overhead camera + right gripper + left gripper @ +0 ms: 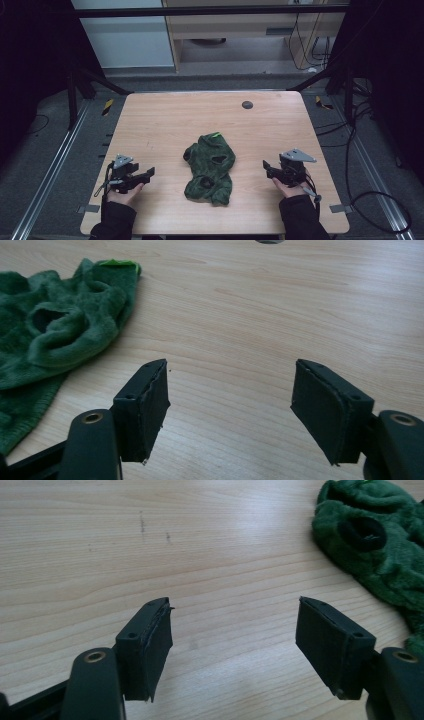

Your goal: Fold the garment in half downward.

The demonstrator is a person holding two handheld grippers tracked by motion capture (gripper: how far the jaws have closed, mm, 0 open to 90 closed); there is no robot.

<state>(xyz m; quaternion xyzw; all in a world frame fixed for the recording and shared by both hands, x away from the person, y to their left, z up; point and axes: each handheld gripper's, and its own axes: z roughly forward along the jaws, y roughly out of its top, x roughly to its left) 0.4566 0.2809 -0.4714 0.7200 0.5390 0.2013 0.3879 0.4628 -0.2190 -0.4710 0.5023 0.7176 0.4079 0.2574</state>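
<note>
Green garment (210, 168) lies crumpled near the middle of the counter (165, 120), a little toward the near edge, between the two grippers and touching neither. Fleecy fabric, bunched so its full shape cannot be read; dark openings show in the folds, and which are sleeves or neck cannot be told. A small bright green tab (215, 134) sits at its far end.

Left gripper (146, 173) held low over the counter at the near left, well apart from the garment. Its fingers (147, 647) are released, spread wide, bare wood between them. In the left gripper view the garment is cut off by the right and top edges; only one lobe with a dark hole is visible.

Right gripper (266, 167) at the near right, just beside the garment's right edge but clear of it. Fingers (142, 410) likewise released and wide, nothing between them. In the right gripper view the garment runs off the left edge.

Small dark round disc (247, 104) sits in the counter at the far side; whether it is a hole or a cap cannot be told. In the right gripper view it is clipped by the top edge. Surroundings beyond the counter are dim, detail lost.
</note>
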